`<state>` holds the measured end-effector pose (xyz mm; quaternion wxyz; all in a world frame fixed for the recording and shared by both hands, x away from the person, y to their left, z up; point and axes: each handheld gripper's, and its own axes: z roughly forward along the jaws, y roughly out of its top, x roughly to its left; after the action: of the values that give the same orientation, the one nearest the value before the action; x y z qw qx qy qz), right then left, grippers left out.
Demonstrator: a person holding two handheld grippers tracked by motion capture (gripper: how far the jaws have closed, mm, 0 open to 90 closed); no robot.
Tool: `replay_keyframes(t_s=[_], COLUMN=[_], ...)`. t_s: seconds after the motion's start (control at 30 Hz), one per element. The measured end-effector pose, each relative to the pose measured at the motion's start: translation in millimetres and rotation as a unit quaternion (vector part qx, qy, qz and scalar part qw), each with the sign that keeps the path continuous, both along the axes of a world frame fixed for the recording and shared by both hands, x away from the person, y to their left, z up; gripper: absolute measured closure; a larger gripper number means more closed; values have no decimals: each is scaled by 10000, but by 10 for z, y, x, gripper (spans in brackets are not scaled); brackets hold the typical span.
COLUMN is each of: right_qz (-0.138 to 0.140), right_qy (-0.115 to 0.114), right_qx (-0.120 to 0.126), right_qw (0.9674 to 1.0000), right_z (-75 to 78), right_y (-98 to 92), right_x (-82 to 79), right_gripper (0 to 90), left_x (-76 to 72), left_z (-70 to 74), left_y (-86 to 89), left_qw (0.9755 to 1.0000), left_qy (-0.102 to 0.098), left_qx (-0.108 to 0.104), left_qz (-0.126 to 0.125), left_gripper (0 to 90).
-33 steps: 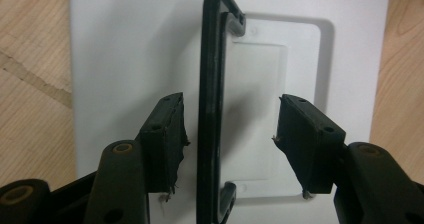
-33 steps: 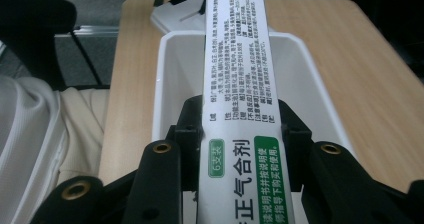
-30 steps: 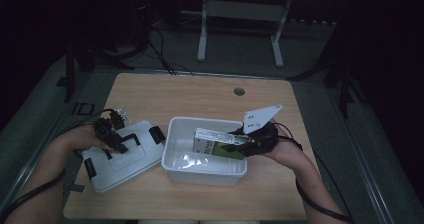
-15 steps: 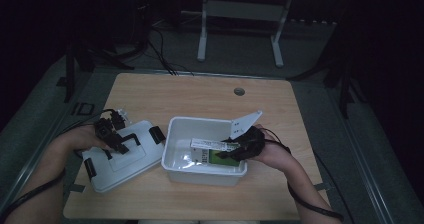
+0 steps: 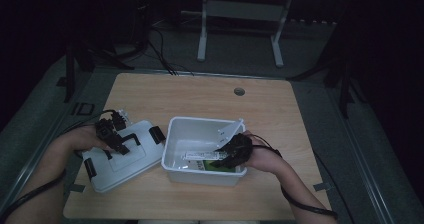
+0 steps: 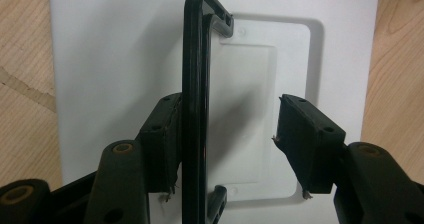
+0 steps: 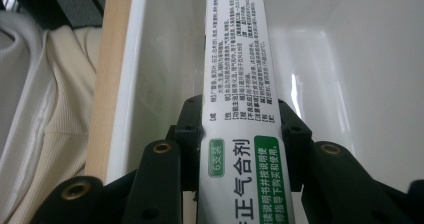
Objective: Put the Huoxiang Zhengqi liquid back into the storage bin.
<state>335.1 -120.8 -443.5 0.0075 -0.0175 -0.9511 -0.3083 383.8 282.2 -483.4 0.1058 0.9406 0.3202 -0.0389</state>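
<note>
A white bin stands mid-table, its white lid lying flat to its left. My right gripper reaches down inside the bin, shut on a long white and green printed box. In the right gripper view the box runs up between both jaws of the gripper, close to the bin wall. My left gripper hovers over the lid. Its jaws stand open around the lid's raised black handle, which rests against the left jaw of the gripper, over the lid.
The wooden table has a cable hole at the back. Black latches edge the lid. A metal frame and cables stand on the floor beyond. A cream garment shows past the table edge.
My right gripper has moved left and down into the bin, carrying the box with it. The left gripper and the lid have stayed put.
</note>
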Motion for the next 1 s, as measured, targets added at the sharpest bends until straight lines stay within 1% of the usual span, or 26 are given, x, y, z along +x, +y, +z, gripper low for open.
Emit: replay_keyframes(t_s=[0.13, 0.23, 0.3, 0.33, 0.4, 0.43, 0.57, 0.73, 0.83, 0.87, 0.9, 1.0], right_qz=[12, 30, 58, 70, 103, 124, 92, 125, 127, 116, 143, 139], right_qy=[28, 35, 60, 50, -37, -59, 61, 39, 34, 48, 111, 113], right_qx=[-194, -269, -315, -401, -594, -624, -660, -797, -916, -916, -877, -844], right_qw=[9998, 9996, 9995, 9992, 9982, 9980, 9978, 9967, 9957, 9957, 9960, 9963], right_z=[-56, -67, -78, -85, -101, -100, -94, -96, -103, -101, -95, -85], right_y=[50, 76, 90, 106, 136, 143, 153, 163, 175, 183, 184, 170], right_x=[2, 8, 13, 11, 0, -2, 17, 7, 1, -1, 2, 3], right_gripper=[637, 637, 636, 635, 631, 631, 624, 613, 613, 609, 610, 610], left_x=[-4, -6, -7, -8, -9, -10, -11, -16, -19, -19, -20, -24], left_z=[6, 1, -12, -16, -24, -24, -8, 8, 6, 5, 5, 7], left_y=[5, 7, 7, 5, 2, 1, 6, 19, 9, 6, 4, 2], left_qw=[10000, 10000, 10000, 10000, 10000, 10000, 10000, 10000, 10000, 10000, 10000, 10000], left_qy=[-13, -8, 44, 43, 64, 65, 54, 38, 68, 69, 68, 60], left_qx=[-8, -10, -15, -12, -10, -13, -6, -66, -42, -40, -22, -17], left_qz=[1, 8, 12, -4, 11, 9, 8, 42, 37, 42, 29, 6], left_gripper=[449, 449, 449, 449, 449, 449, 449, 449, 449, 449, 449, 450])
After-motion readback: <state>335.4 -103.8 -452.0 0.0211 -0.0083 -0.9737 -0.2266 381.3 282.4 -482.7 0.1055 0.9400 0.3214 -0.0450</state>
